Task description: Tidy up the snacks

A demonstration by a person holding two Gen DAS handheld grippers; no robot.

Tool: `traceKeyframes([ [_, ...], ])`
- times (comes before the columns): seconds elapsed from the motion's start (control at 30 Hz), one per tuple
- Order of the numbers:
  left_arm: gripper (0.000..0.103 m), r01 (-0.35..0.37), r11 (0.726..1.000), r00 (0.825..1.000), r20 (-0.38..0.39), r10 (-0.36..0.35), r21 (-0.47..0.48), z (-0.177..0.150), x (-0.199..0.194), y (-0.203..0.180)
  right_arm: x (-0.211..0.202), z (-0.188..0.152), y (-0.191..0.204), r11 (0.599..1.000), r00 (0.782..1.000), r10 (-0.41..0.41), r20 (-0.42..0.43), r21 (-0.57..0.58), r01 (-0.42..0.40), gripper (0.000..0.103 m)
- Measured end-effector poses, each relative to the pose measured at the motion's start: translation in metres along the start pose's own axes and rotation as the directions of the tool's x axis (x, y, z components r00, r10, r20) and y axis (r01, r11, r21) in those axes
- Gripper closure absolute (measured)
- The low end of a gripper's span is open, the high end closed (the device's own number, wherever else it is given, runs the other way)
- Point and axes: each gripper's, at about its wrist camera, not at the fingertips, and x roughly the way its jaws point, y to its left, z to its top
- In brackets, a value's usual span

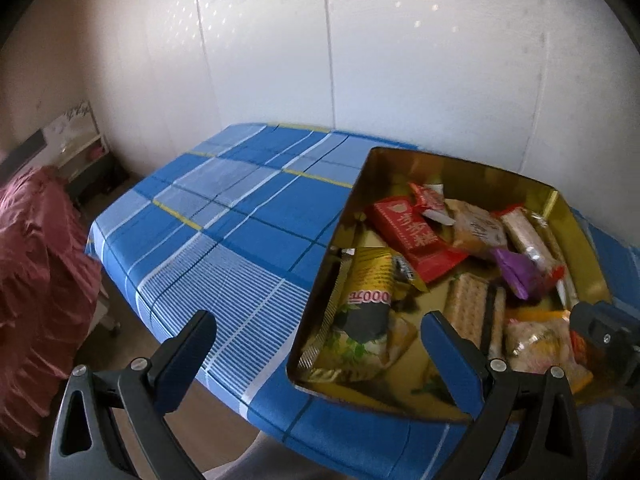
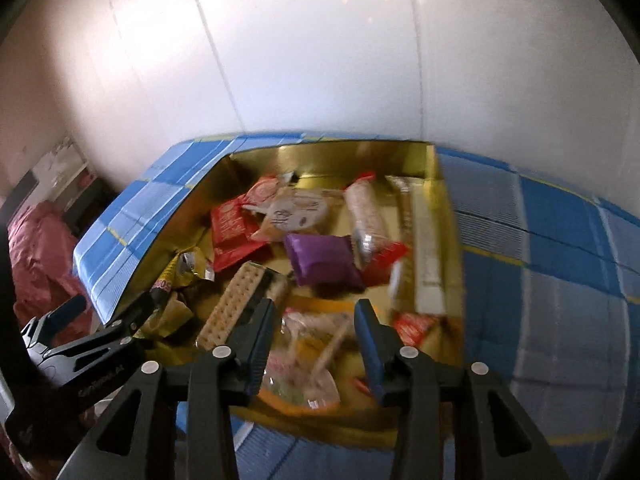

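Observation:
A gold tin tray (image 1: 352, 196) holds several snack packets on the blue plaid table. In it lie a red packet (image 1: 412, 236), a purple packet (image 1: 516, 268), a cracker pack (image 1: 468, 308) and a yellow-black packet (image 1: 368, 284). My left gripper (image 1: 320, 340) is open and empty, straddling the tray's near-left corner. The tray also shows in the right wrist view (image 2: 452, 216), with the purple packet (image 2: 324, 260) and cracker pack (image 2: 236, 300) inside. My right gripper (image 2: 316, 336) is open and empty above the tray's near end, over a clear yellowish packet (image 2: 308, 344).
The blue plaid tablecloth (image 1: 224, 216) covers the table against a white wall. A pink bedspread (image 1: 28, 264) and a low shelf (image 1: 80, 148) lie off the table's left. The left gripper (image 2: 100, 328) shows at the lower left of the right wrist view.

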Motion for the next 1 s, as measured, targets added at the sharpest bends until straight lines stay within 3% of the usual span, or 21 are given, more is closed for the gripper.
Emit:
traceKeyframes([
  [0.17, 0.0, 0.064, 0.998, 0.998, 0.019, -0.064, -0.001, -0.012, -0.017, 0.003, -0.018, -0.018, 0.01, 1.0, 0.999, -0.017, 0.041, -0.023, 0.018, 0.062],
  [0.37, 0.0, 0.094, 0.996, 0.994, 0.048, -0.094, 0.013, -0.023, -0.033, -0.002, -0.021, -0.03, 0.018, 0.997, 0.996, -0.065, 0.062, -0.044, 0.068, 0.062],
  [0.53, 0.0, 0.065, 0.998, 0.995, 0.079, -0.067, 0.025, -0.026, -0.04, -0.006, -0.021, -0.032, 0.016, 0.995, 0.994, -0.082, 0.065, -0.042, 0.085, 0.062],
  [1.0, 0.0, 0.069, 0.998, 0.995, 0.066, -0.069, 0.012, -0.024, -0.037, -0.005, -0.02, -0.032, 0.015, 0.997, 0.996, -0.071, 0.061, -0.025, 0.072, 0.062],
])
